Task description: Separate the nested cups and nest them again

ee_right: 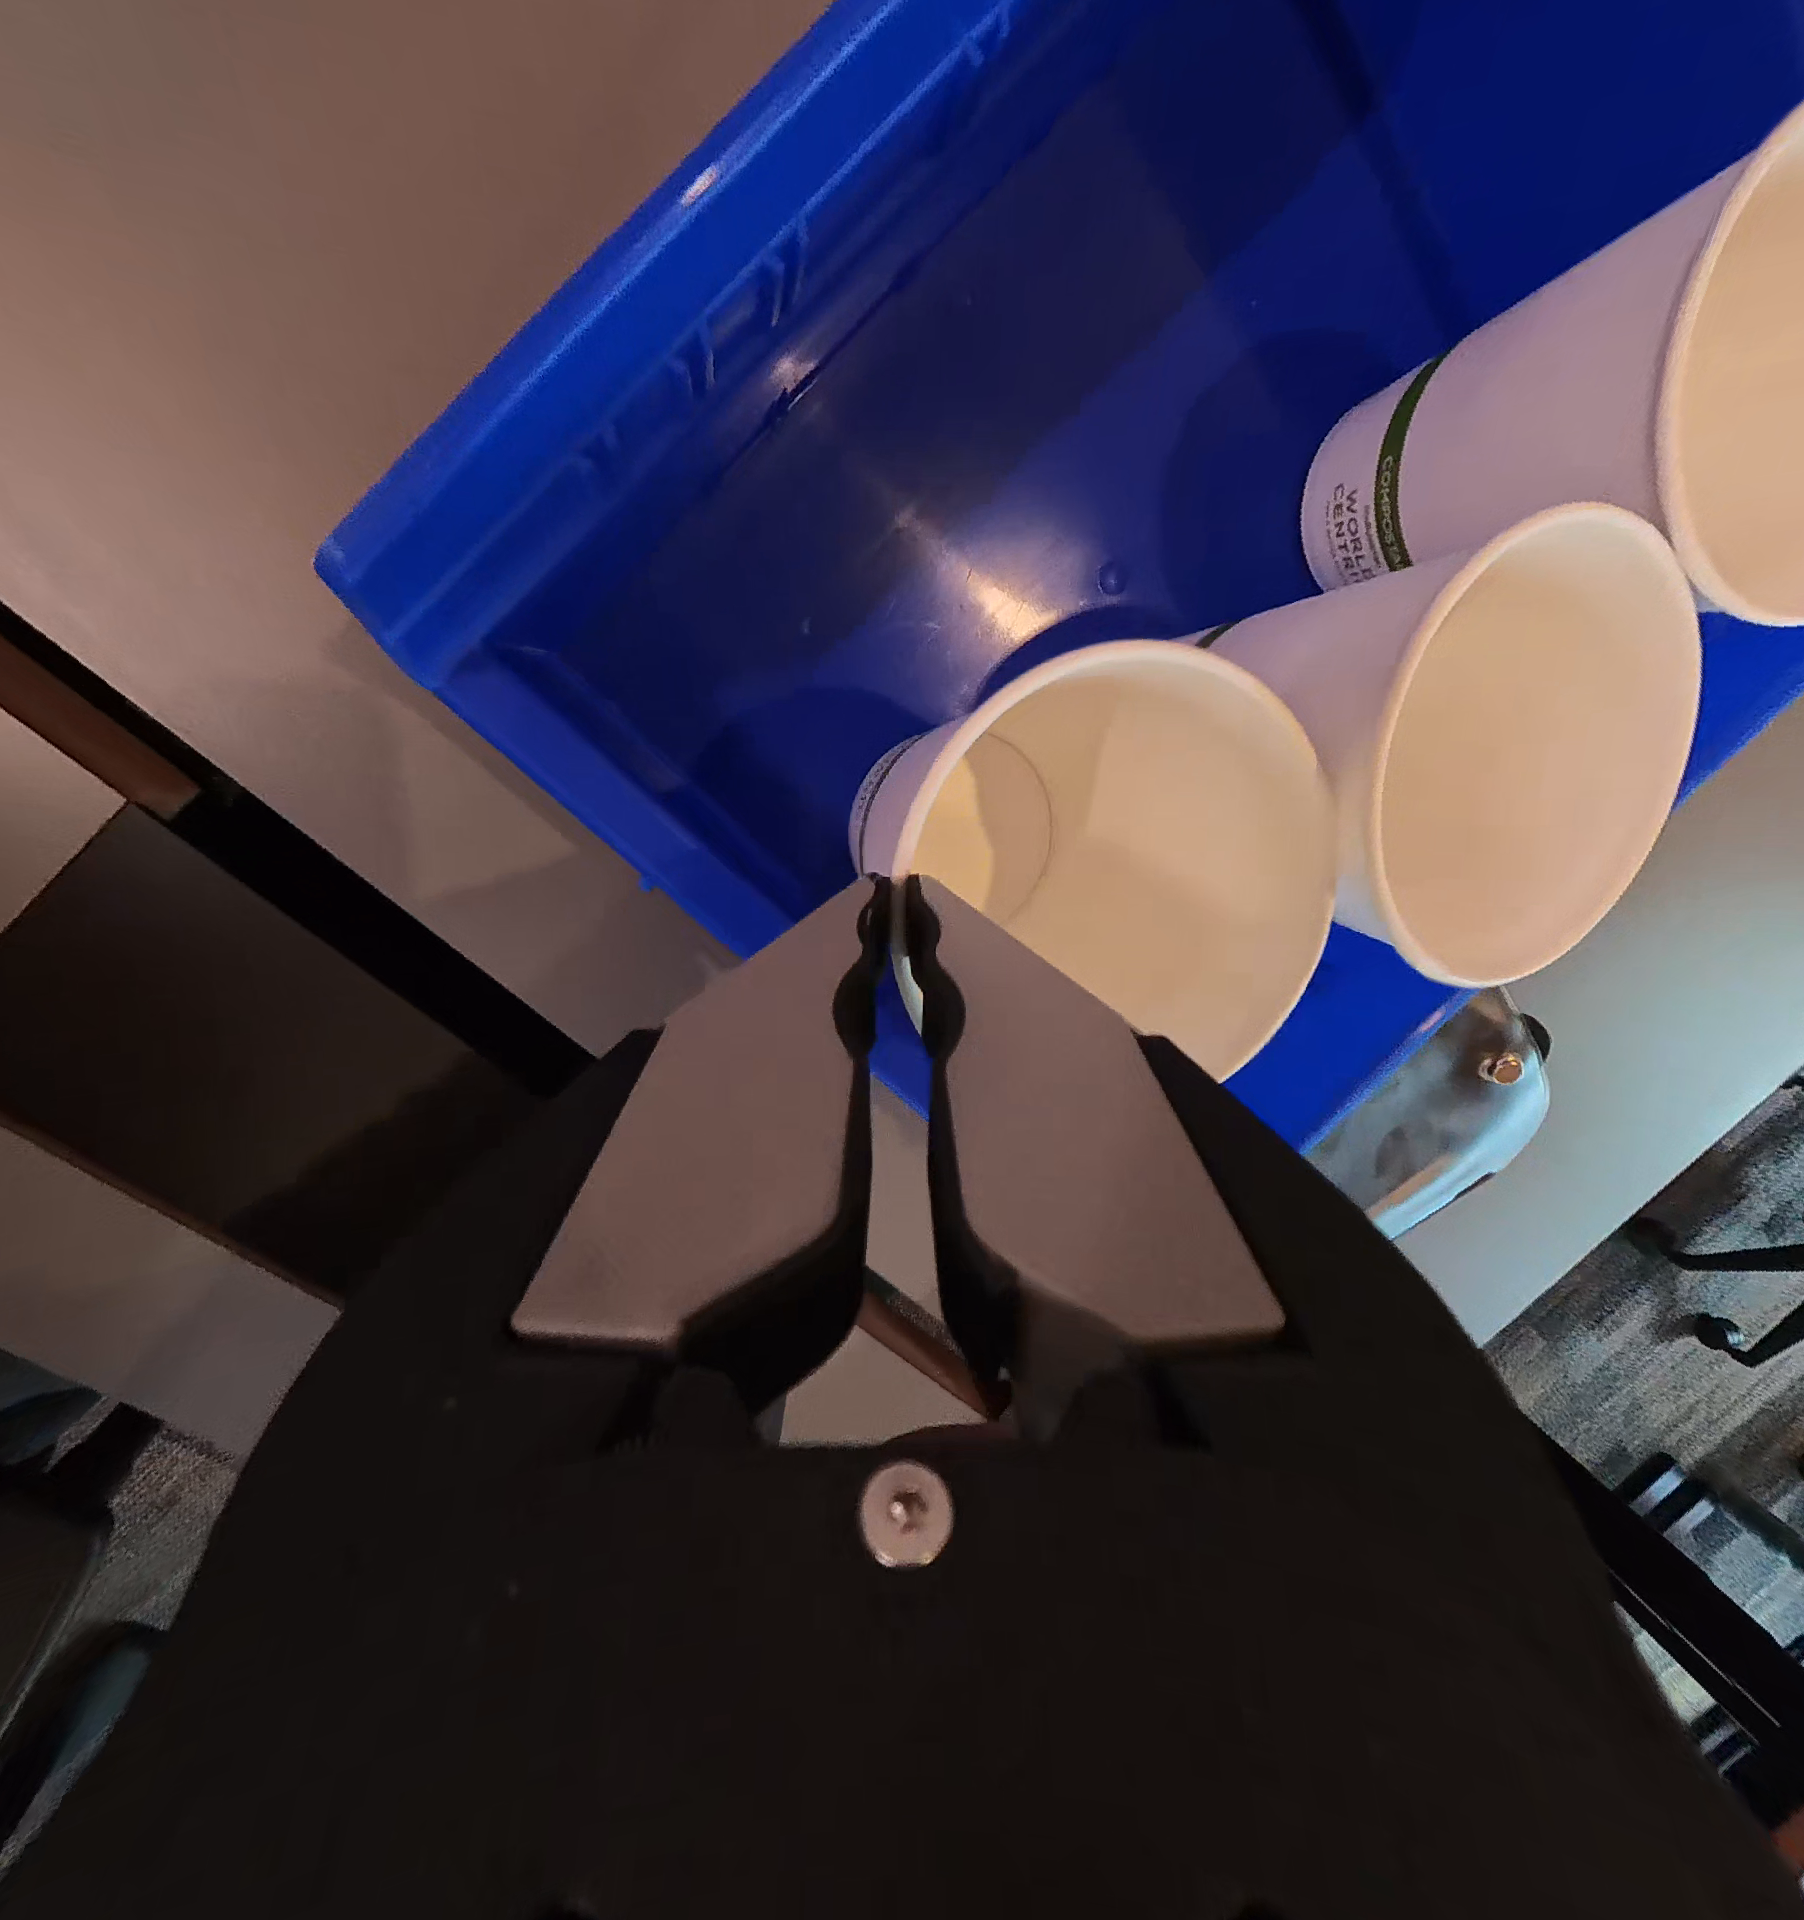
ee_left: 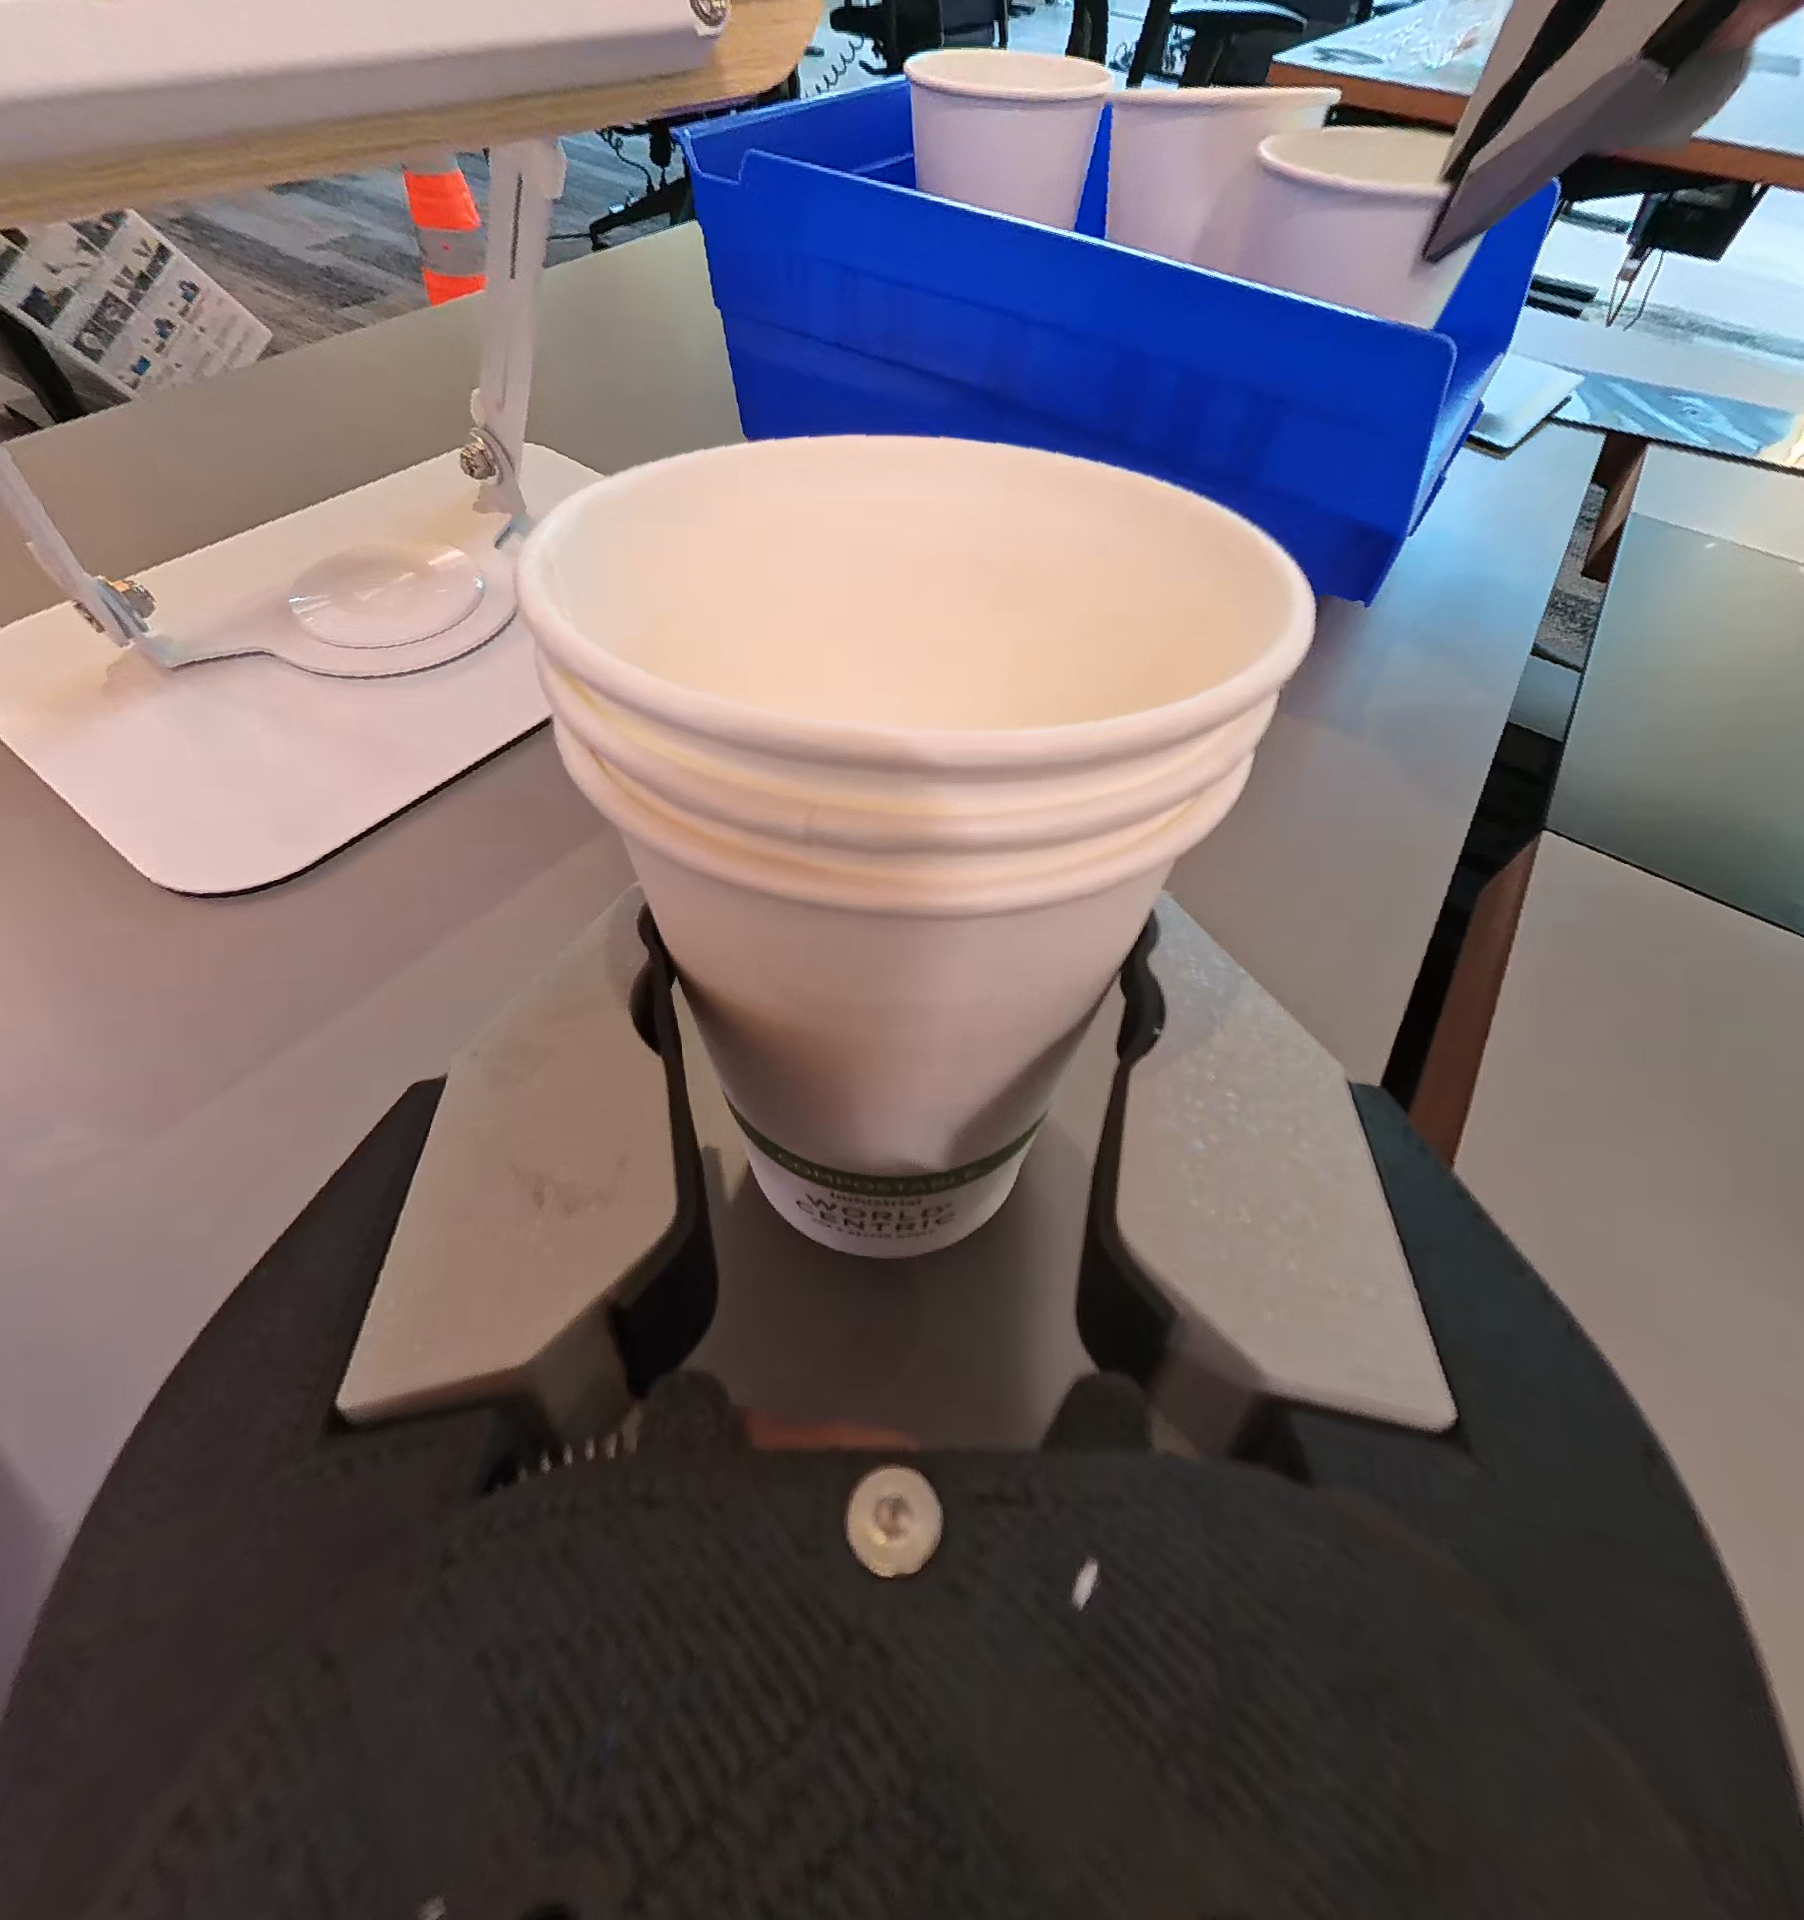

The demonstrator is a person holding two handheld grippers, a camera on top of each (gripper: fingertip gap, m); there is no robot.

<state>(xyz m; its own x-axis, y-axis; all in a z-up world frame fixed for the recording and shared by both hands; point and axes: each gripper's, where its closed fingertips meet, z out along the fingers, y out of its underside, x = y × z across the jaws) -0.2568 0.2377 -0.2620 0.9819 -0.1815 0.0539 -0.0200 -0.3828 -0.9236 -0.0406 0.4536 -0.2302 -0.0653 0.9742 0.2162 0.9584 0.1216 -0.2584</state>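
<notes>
Left wrist view: stack of nested cups (ee_left: 908, 748), white paper, three rolled rims visible one under another, upright, open mouth up. Left gripper (ee_left: 896, 997) is closed onto the lower wall of the stack, one finger (ee_left: 664, 1049) on each side, both touching the paper; the wall is dented slightly on the side of the right-hand finger. A green band runs round the base of the outer cup, between the fingers. Whether the stack's base rests on the grey table (ee_left: 254, 1039) cannot be told.

Beyond the stack, ahead of the fingertips: blue bin (ee_left: 1085, 343) on the table with three single white cups standing in it. The right gripper (ee_left: 1500, 177) shows at upper right, coming down onto the rim of the nearest bin cup (ee_left: 1334, 208). Left of the stack: a white stand base (ee_left: 202, 769) with angled metal struts, carrying a wood-edged board overhead.

Right wrist view: shows what the other does not, the grip itself. Right gripper (ee_right: 898, 894) nearly shut, fingers pinching the rim of the nearest cup (ee_right: 1116, 831), one finger inside the mouth and one outside. That cup sits in the bin (ee_right: 669, 520), in a row with two more cups (ee_right: 1542, 738) farther out from the fingertips. The bin floor on the other side of the held cup is bare blue plastic. The nested stack and left gripper do not appear in this view. Office chair legs (ee_right: 1791, 1226) on carpet at the right edge.
</notes>
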